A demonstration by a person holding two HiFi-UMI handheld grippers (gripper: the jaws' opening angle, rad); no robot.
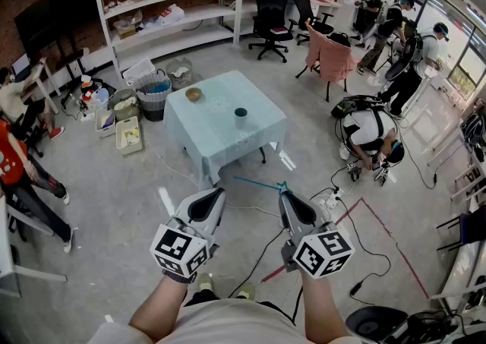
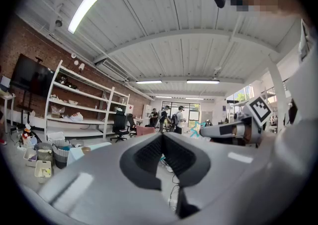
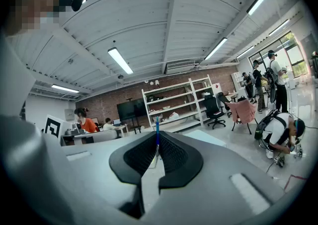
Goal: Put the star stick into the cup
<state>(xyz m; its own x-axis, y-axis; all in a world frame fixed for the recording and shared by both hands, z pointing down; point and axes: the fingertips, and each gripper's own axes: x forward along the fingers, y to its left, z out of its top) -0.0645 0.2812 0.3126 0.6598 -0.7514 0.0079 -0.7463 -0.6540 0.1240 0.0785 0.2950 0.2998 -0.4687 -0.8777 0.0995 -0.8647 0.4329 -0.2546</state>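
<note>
In the head view my right gripper (image 1: 285, 195) is shut on the star stick (image 1: 258, 182), a thin teal rod that points left from the fingertips, its star end at the jaws. The right gripper view shows the stick (image 3: 157, 138) edge-on between the shut pads. The dark green cup (image 1: 241, 114) stands upright on the light-blue table (image 1: 216, 137), well ahead of both grippers. My left gripper (image 1: 218, 193) is shut with nothing in it, level with the right one. From the left gripper view, the right gripper (image 2: 229, 130) and the teal star (image 2: 194, 131) show to the right.
A small tan bowl (image 1: 194, 94) sits at the table's far left corner. Bins and a basket (image 1: 154, 93) stand left of the table, white shelves (image 1: 175, 8) behind it. A person crouches at the right (image 1: 372, 137). Cables and a power strip (image 1: 328, 200) lie on the floor.
</note>
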